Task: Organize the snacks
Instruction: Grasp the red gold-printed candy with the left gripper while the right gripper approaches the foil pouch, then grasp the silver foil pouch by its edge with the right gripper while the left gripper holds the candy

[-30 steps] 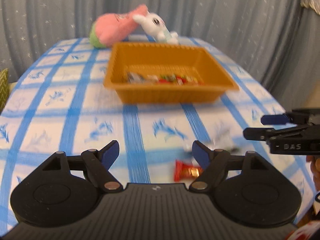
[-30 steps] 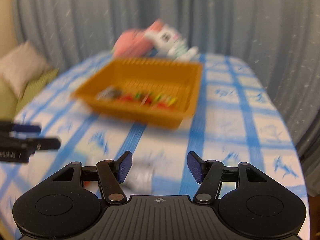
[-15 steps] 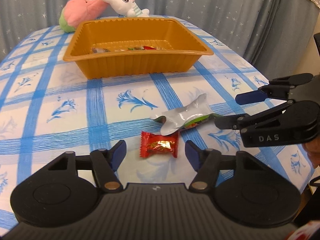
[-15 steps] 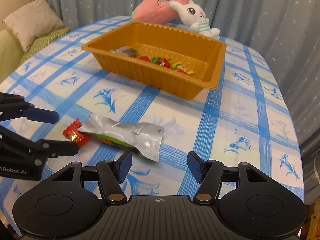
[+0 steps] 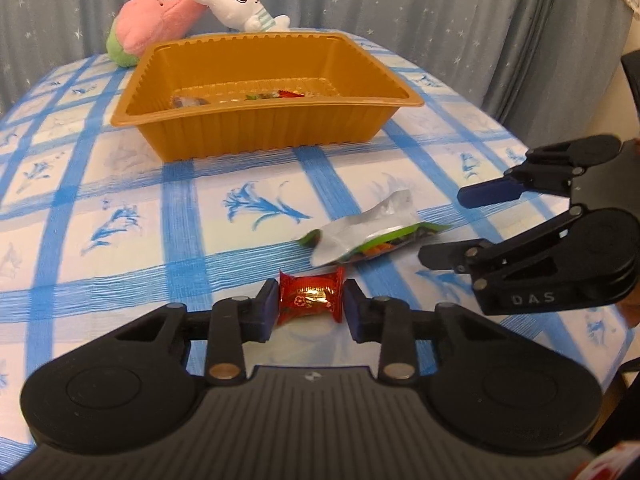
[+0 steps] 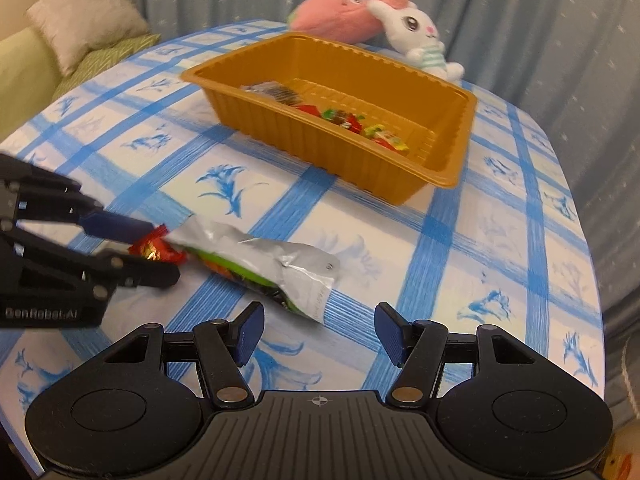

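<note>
The left gripper was found closed down on the red candy, its jaws having just been narrowing until the wrapper's twisted ends sat against both pads; whether the pads pressed firmly or merely touched could not be fully judged from the wrist view, though contact was seen on each side. The candy lay centred between the jaws, just short of the silver-and-green snack pouch, which was stretched out beyond the fingertips and appeared to touch the candy's far edge. The right gripper was held half open and empty, the pouch's near corner lying just ahead of its jaws and slightly toward its left finger. For the step to be done well, the candy would best be lifted straight up before being carried forward, so that the pouch was not dragged along. The orange tray, already holding several sweets, stood well beyond both sets of jaws on the blue-checked tablecloth, and the release would be better made over its open middle than at its rim.
</note>
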`<state>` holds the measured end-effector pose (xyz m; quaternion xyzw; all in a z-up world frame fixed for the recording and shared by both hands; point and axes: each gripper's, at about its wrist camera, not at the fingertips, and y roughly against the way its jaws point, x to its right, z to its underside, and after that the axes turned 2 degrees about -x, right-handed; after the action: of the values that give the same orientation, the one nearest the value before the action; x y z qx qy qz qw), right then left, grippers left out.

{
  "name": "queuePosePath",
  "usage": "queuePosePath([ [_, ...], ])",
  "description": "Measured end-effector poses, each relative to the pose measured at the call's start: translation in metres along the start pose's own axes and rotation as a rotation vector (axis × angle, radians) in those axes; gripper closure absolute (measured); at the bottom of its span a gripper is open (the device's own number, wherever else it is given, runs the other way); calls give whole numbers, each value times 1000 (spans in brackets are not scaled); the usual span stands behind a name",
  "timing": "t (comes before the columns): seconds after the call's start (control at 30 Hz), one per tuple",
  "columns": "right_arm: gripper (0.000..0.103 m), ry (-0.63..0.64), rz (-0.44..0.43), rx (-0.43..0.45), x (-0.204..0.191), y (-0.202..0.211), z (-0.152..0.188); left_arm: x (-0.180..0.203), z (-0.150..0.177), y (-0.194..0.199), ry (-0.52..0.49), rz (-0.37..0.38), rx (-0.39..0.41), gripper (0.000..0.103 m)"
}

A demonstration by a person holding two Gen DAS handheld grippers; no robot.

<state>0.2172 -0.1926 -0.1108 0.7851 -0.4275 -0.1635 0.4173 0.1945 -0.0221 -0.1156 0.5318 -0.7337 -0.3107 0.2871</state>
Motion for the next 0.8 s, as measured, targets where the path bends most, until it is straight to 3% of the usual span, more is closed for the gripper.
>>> queuePosePath([
  [0.27,42,127,-19,16,-16,-8,-1,-20,0,6,28,-58,-4,72],
  [0.5,42,201,-9,51,-28,-19,-11,-25,3,6,29,-65,-2,72],
  [0.8,42,88,-56,65,-15,-36,-31,-25,4,3,34,-64,3,69],
])
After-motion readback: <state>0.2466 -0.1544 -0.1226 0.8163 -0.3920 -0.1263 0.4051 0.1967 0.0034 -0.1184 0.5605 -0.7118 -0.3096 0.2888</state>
